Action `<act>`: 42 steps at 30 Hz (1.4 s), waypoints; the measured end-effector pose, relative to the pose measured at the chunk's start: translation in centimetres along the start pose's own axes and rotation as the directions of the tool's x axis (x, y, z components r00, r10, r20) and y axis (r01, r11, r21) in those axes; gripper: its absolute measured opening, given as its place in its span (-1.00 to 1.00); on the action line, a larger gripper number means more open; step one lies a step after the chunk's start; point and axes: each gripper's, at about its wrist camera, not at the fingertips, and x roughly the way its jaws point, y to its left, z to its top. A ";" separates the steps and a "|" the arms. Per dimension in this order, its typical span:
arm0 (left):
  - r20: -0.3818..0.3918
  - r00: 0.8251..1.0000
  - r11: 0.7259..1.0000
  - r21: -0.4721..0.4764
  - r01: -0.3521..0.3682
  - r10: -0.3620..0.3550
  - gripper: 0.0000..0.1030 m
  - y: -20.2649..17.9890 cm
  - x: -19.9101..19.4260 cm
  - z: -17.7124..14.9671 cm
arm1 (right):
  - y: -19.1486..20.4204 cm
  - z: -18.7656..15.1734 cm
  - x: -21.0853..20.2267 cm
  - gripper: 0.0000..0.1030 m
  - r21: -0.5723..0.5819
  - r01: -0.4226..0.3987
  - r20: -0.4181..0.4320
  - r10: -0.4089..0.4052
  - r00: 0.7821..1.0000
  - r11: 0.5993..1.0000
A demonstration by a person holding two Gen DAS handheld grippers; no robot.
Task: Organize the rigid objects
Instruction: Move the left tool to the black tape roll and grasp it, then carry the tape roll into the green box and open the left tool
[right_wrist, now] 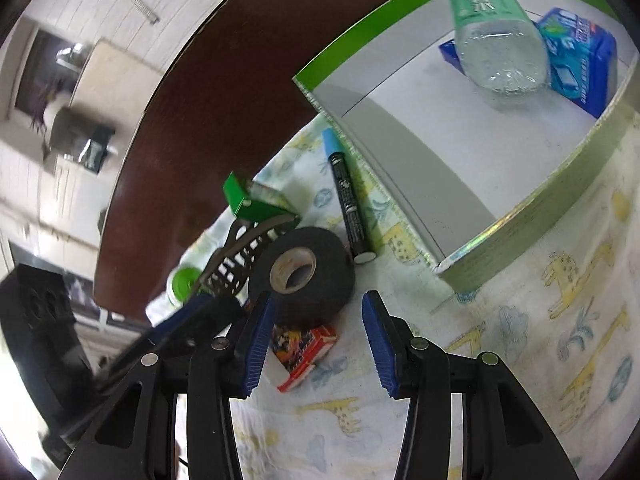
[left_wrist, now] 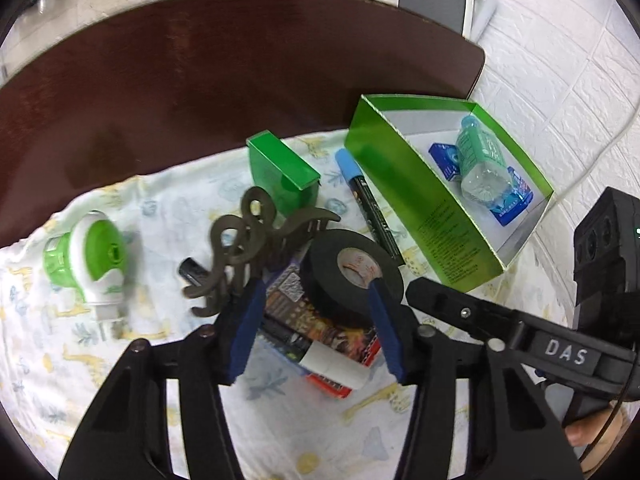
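Note:
A black tape roll (left_wrist: 347, 270) rests on a colourful card box (left_wrist: 316, 330) on the printed cloth. My left gripper (left_wrist: 316, 292) is open; its blue pads stand on either side of the roll and box, the right pad (left_wrist: 380, 300) touching the roll. A brown hair claw (left_wrist: 248, 240) lies just left of the left pad. My right gripper (right_wrist: 318, 312) is open, just behind the tape roll (right_wrist: 302, 276), and holds nothing. A green open box (left_wrist: 448, 184) holds a small water bottle (left_wrist: 478, 160) and a blue packet (left_wrist: 512, 200).
A black marker with a blue cap (left_wrist: 366, 200) lies beside the green box. A small green carton (left_wrist: 282, 172) and a green-white plug-in device (left_wrist: 94, 258) lie to the left. The dark wooden table (left_wrist: 220, 80) extends beyond the cloth. A white brick wall (left_wrist: 560, 80) is at right.

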 end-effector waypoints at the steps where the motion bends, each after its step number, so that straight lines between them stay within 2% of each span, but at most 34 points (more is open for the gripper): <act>1: -0.014 1.000 1.000 -0.007 0.006 -0.006 -0.10 0.0 0.6 0.2 | 0.0 0.1 0.1 -0.07 0.008 0.004 0.008 -0.004 1.000 1.000; 6: -0.057 0.998 0.998 -0.056 0.037 -0.040 -0.28 0.4 2.7 1.0 | -0.8 0.8 1.1 -0.07 0.086 -0.015 0.002 0.015 1.000 0.996; 11: -0.069 0.995 0.997 -0.035 0.062 -0.065 -0.39 0.4 3.3 1.3 | -1.9 1.6 2.6 -0.07 0.148 -0.028 -0.040 0.034 0.999 0.989; 12: -0.068 0.996 0.998 -0.022 0.059 -0.060 -0.39 0.3 3.3 1.3 | -2.0 1.7 2.7 -0.14 0.148 -0.029 -0.049 0.037 0.998 0.989; 13: -0.067 0.996 0.998 -0.009 0.058 -0.058 -0.39 0.1 3.4 1.3 | -2.1 1.8 3.0 -0.34 0.150 -0.038 -0.057 0.047 0.997 0.988; 14: -0.064 0.996 0.999 -0.001 0.054 -0.054 -0.39 0.1 3.4 1.3 | -2.2 1.9 3.3 -0.36 0.153 -0.050 -0.075 0.062 0.995 0.987; 19: -0.048 0.997 0.998 -0.008 0.058 -0.058 -0.39 0.3 3.2 1.1 | -1.5 2.2 3.3 -0.36 0.097 -0.037 -0.084 0.045 0.995 0.995; 22: -0.038 0.999 0.999 0.010 0.033 -0.032 -0.43 -0.1 2.6 1.0 | -1.0 2.0 3.0 -0.36 0.074 -0.044 -0.089 0.050 0.995 0.996; 23: -0.035 0.999 1.000 0.018 0.021 -0.020 -0.45 -0.3 2.3 0.9 | -0.7 2.0 2.9 -0.36 0.038 -0.062 -0.127 0.067 0.990 0.997; 33: 0.027 1.000 0.999 0.031 -0.011 0.010 -0.45 -1.3 -0.9 0.7 | 1.5 2.4 0.5 -0.36 -0.047 -0.119 -0.083 0.115 0.990 0.992; 42: 0.101 0.995 0.995 0.098 -0.017 0.007 -0.45 -5.7 -3.3 2.3 | 1.3 4.3 -3.8 -0.36 -0.110 -0.135 0.024 0.139 0.990 0.985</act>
